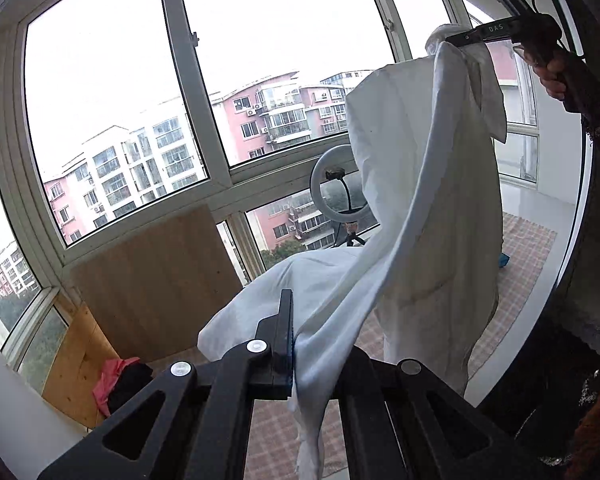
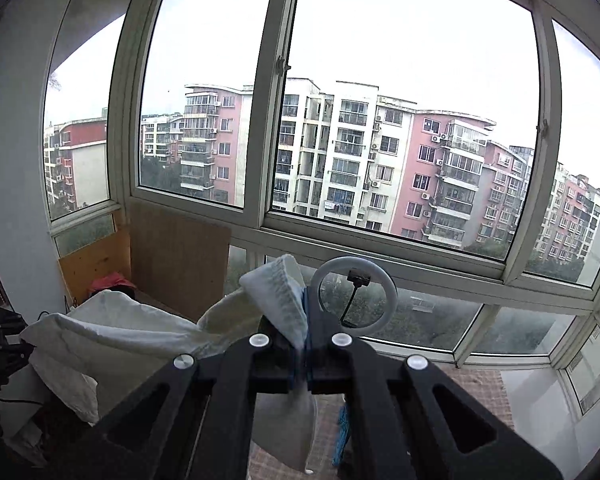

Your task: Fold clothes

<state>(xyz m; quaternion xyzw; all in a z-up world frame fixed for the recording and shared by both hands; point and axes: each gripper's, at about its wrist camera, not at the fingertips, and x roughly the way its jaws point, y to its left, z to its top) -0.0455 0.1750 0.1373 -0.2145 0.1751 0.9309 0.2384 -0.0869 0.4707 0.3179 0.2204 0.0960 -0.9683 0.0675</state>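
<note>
Big windows [image 2: 400,112] wrap this balcony room, with pink and white apartment blocks outside and a checked mat [image 1: 528,248] on the floor below. Up in the air between the two grippers hangs a white garment [image 1: 420,208], lifted clear of the floor and draping in long soft folds.

From where I stand, the left gripper [image 1: 294,344] has its jaws pinched shut on one edge of the cloth, a twisted tail of fabric trailing below them. The right gripper [image 2: 305,344] is likewise clamped tight, a ribbed hem or cuff sticking up out of its jaws; from the left camera it shows high at the right, held by a hand [image 1: 548,72].

I'd judge the garment light and thoroughly limp: it sags between the two holds and will swing and fold on itself with any quick move. It looks thin and not slippery. The best places to hold would be seams, hems or corners, spread well apart, so the cloth hangs flat rather than bunched.

A ring light [image 2: 354,292] stands by the window, and some pink and black clothing [image 1: 120,380] lies by a wooden board [image 1: 152,272].
</note>
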